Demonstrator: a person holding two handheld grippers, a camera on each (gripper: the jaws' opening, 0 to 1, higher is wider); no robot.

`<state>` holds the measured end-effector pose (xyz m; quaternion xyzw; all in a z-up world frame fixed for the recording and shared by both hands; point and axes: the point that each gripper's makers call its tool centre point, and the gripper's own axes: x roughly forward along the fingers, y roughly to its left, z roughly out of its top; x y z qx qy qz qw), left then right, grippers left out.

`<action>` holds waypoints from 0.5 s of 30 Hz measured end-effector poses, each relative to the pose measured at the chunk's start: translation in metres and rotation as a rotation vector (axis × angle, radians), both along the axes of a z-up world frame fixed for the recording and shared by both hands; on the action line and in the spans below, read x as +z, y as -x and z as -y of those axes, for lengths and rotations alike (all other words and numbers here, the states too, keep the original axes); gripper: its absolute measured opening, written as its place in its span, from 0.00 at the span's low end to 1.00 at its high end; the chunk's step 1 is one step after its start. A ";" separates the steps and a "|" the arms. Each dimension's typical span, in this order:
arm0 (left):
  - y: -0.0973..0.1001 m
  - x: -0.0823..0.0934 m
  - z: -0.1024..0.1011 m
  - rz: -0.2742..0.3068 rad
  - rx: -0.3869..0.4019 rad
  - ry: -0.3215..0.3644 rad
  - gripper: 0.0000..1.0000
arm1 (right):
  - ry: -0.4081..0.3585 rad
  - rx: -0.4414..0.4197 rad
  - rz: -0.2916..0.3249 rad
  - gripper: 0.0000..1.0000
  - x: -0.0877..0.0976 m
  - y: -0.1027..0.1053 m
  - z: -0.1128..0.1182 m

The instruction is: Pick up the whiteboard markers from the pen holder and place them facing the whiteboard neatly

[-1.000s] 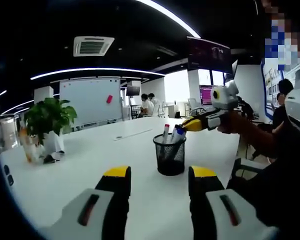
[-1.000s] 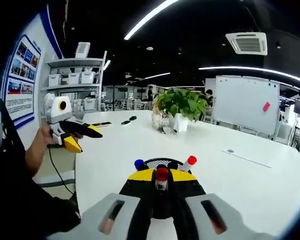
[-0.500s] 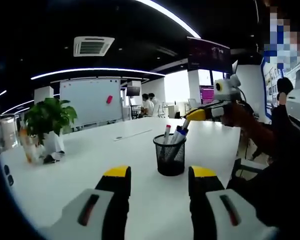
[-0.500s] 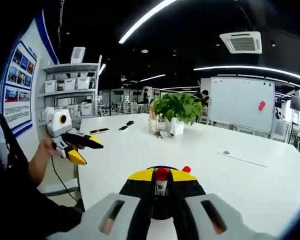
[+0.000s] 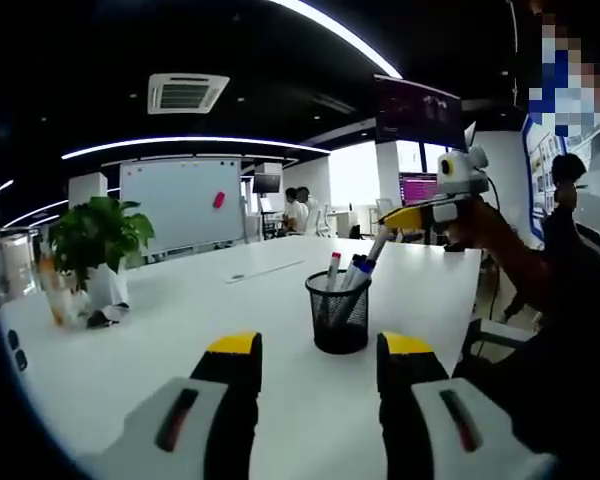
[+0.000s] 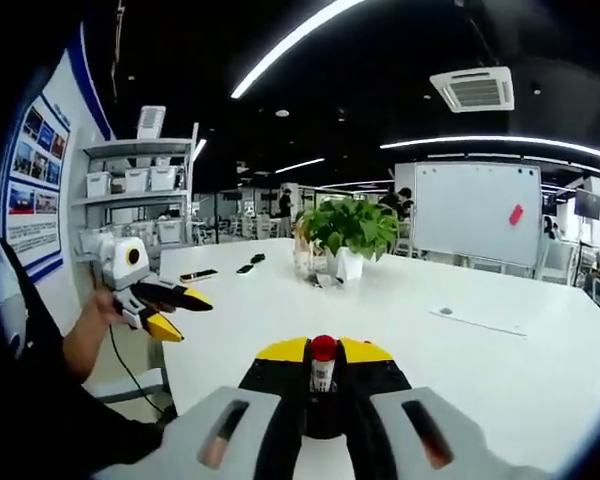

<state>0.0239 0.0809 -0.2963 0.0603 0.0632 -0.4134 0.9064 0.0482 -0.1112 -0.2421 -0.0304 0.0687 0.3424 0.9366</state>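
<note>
Above the pen holder (image 5: 340,312), your right gripper (image 6: 323,352) had its jaws clenched on a red-capped marker (image 6: 323,364), while your left gripper (image 5: 318,352) waited nearer you than the holder with its jaws spread and empty. That marker stood up between the jaw tips, pinched near its cap, so a quick swing toward the whiteboard (image 5: 181,203) could have let it pivot or slip onto the desk (image 5: 160,330). Other markers (image 5: 348,270) leaned in the holder, and a careless return could have tipped it.

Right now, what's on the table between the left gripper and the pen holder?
Nothing: in the left gripper view, bare white table runs from the open left gripper to the black mesh pen holder, which holds markers.
</note>
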 end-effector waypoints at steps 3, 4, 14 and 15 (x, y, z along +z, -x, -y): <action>0.000 0.000 0.001 0.000 -0.001 0.000 0.47 | -0.007 -0.004 0.002 0.13 0.002 0.000 0.002; 0.000 0.001 0.000 0.001 0.001 0.001 0.47 | -0.009 -0.005 0.003 0.13 0.003 0.001 0.003; -0.002 0.001 -0.003 0.000 0.015 0.007 0.47 | 0.014 -0.015 0.010 0.13 0.003 0.007 0.008; -0.002 0.001 -0.003 -0.001 0.014 0.006 0.47 | 0.019 -0.012 0.011 0.13 0.002 0.009 0.008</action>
